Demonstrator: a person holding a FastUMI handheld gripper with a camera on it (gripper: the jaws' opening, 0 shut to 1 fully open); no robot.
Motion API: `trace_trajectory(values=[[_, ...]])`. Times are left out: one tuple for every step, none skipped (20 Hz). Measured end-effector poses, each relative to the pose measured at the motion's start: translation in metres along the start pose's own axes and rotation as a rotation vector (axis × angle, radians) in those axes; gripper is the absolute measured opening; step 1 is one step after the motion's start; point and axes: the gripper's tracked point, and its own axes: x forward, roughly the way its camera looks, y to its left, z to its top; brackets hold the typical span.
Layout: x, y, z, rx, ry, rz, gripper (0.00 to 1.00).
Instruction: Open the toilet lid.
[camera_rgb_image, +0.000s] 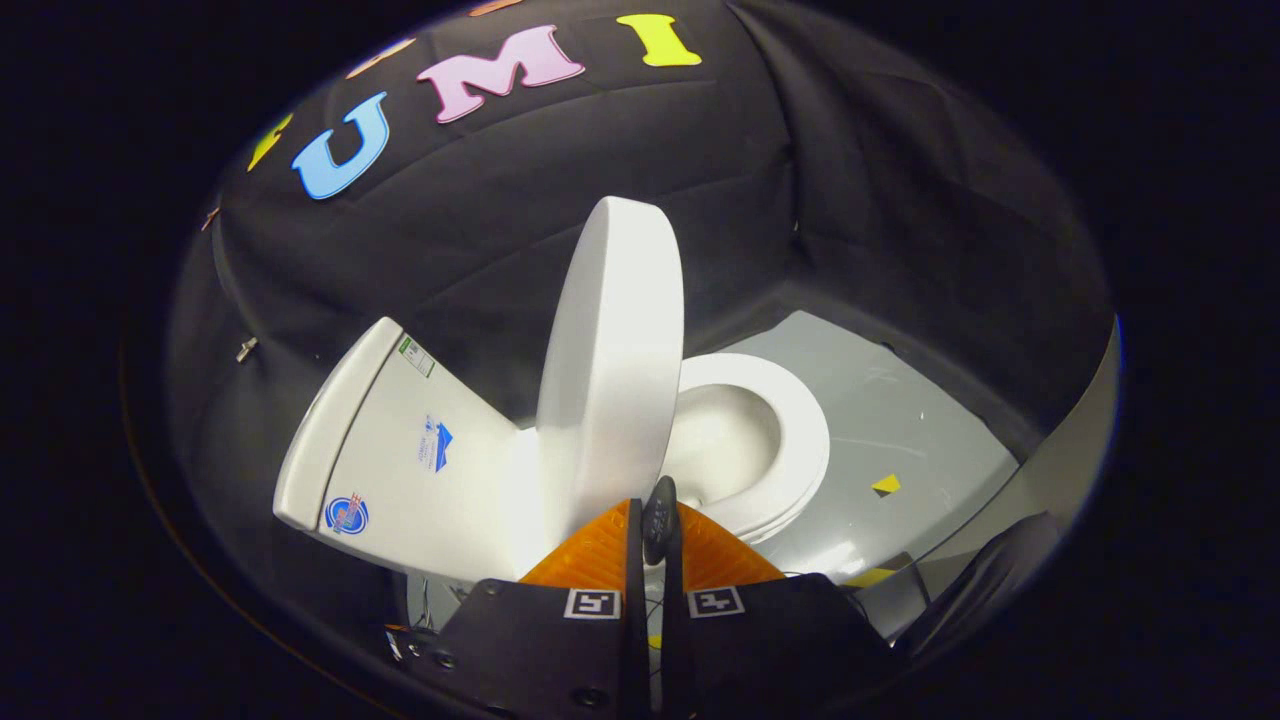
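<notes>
- The toilet lid (612, 370) stood raised nearly upright, between the cistern (400, 450) and the open bowl's seat (775, 440).
- The gripper (655, 520) sat just before the lid's lower edge, fingers nearly together; whether they pinched the lid, I could not tell.
- The lifting step seemed almost done; next the lid needed tipping back against the cistern, then letting go.
- Beyond the seat lay grey floor (900, 420).

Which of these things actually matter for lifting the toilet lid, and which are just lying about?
Part of the job:
- toilet lid, raised nearly upright
- gripper, its fingers close together just before the lid's edge
- toilet bowl

Just lying about:
- tank
- yellow floor marker
- grey floor
</notes>
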Motion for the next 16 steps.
trace_trajectory(values=[[-0.003, 0.008, 0.001, -0.011, -0.014, -0.003, 0.10], [-0.006, 0.015, 0.002, -0.028, -0.032, -0.008, 0.10], [-0.009, 0.023, 0.003, -0.047, -0.045, -0.013, 0.10], [-0.012, 0.031, 0.003, -0.065, -0.061, -0.016, 0.10], [-0.014, 0.040, 0.003, -0.085, -0.076, -0.018, 0.10], [-0.016, 0.049, 0.003, -0.105, -0.091, -0.019, 0.10], [-0.018, 0.058, 0.003, -0.125, -0.104, -0.020, 0.10], [-0.022, 0.065, 0.002, -0.140, -0.117, -0.020, 0.10], [-0.023, 0.073, 0.003, -0.152, -0.129, -0.020, 0.10], [-0.025, 0.081, 0.002, -0.163, -0.138, -0.019, 0.10], [-0.027, 0.089, 0.001, -0.173, -0.147, -0.017, 0.10], [-0.029, 0.096, 0.000, -0.184, -0.155, -0.014, 0.10], [-0.030, 0.105, -0.002, -0.194, -0.160, -0.009, 0.10], [-0.031, 0.115, -0.005, -0.206, -0.168, -0.001, 0.10], [-0.033, 0.124, -0.006, -0.222, -0.177, 0.005, 0.10], [-0.035, 0.131, -0.007, -0.242, -0.190, 0.006, 0.10]])
